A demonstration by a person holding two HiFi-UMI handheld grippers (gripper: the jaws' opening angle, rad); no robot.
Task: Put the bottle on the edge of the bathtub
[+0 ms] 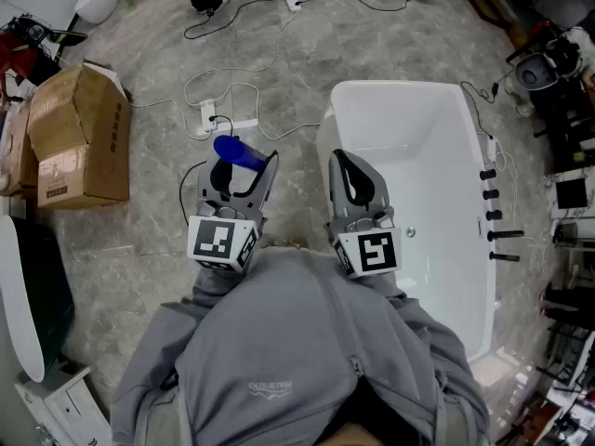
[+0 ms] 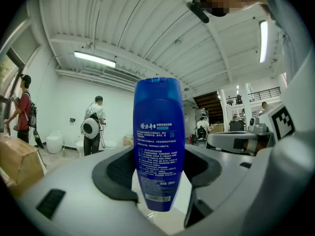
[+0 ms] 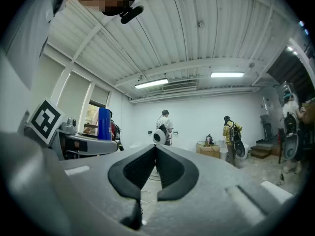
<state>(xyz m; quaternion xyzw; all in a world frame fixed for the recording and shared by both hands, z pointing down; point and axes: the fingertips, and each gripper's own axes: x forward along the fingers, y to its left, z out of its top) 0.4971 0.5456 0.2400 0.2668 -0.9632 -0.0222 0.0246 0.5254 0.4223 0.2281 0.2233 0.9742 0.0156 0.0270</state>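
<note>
Looking down past our grey sweatshirt (image 1: 279, 360), both grippers stick out right in front of us, marker cubes facing up. Our left gripper (image 1: 240, 167) has its jaws spread pretty wide, but they're clamped on the blue bottle (image 1: 238, 150), one pad pressing each side of it. In the left gripper view the bottle stands upright between the pads with its printed label facing the camera. Our right gripper (image 1: 346, 156) has nothing in it, jaws closed with the tips meeting.

So the bottle isn't on the tub edge yet. It's up in the air over the stone floor (image 1: 158, 203), just left of the white bathtub (image 1: 395, 86), and the right gripper sits over the tub's near left rim. Black taps (image 1: 493, 216) line the tub's far right rim.

Further out, a cardboard box (image 1: 79, 137) sits off to our left, and white cables (image 1: 232, 91) snake across the floor to a power strip (image 1: 209, 114). Way back by the white wall there's a person (image 2: 93, 124) standing
</note>
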